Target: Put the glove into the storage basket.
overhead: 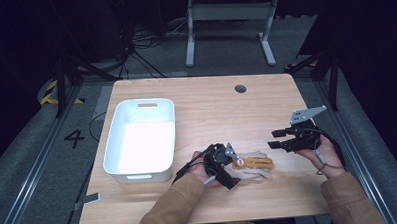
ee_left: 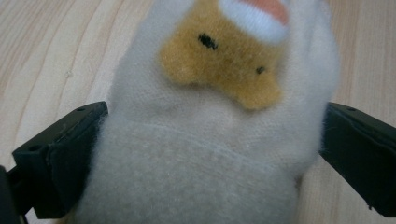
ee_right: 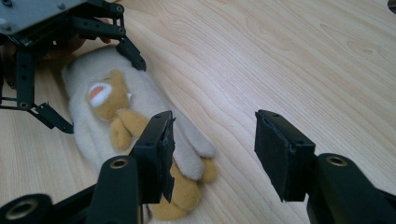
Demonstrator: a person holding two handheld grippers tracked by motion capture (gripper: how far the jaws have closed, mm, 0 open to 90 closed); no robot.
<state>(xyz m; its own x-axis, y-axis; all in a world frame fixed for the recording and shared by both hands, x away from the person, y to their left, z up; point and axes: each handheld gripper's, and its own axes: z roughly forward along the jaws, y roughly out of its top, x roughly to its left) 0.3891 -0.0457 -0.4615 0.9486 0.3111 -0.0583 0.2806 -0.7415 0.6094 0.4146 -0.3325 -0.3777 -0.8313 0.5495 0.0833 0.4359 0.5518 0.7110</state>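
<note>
A cream fleece glove (overhead: 256, 166) with a tan bear figure sewn on it lies flat on the wooden table (overhead: 211, 106), near the front edge. My left gripper (overhead: 233, 167) straddles its cuff end. In the left gripper view the glove (ee_left: 205, 154) lies between the two black jaws, which stand wide at its sides without squeezing it, so the left gripper (ee_left: 215, 116) is open. My right gripper (overhead: 273, 139) hovers open to the right of the glove's fingers. In the right gripper view the right gripper (ee_right: 214, 126) has bare wood between its jaws, with the glove (ee_right: 140, 93) and the left gripper (ee_right: 95, 91) beyond.
A white plastic bin (overhead: 114, 125) with nothing in it stands on the left part of the table. A round cable hole (overhead: 240, 88) sits near the far edge. Beyond the table are a desk frame and cables on a dark floor.
</note>
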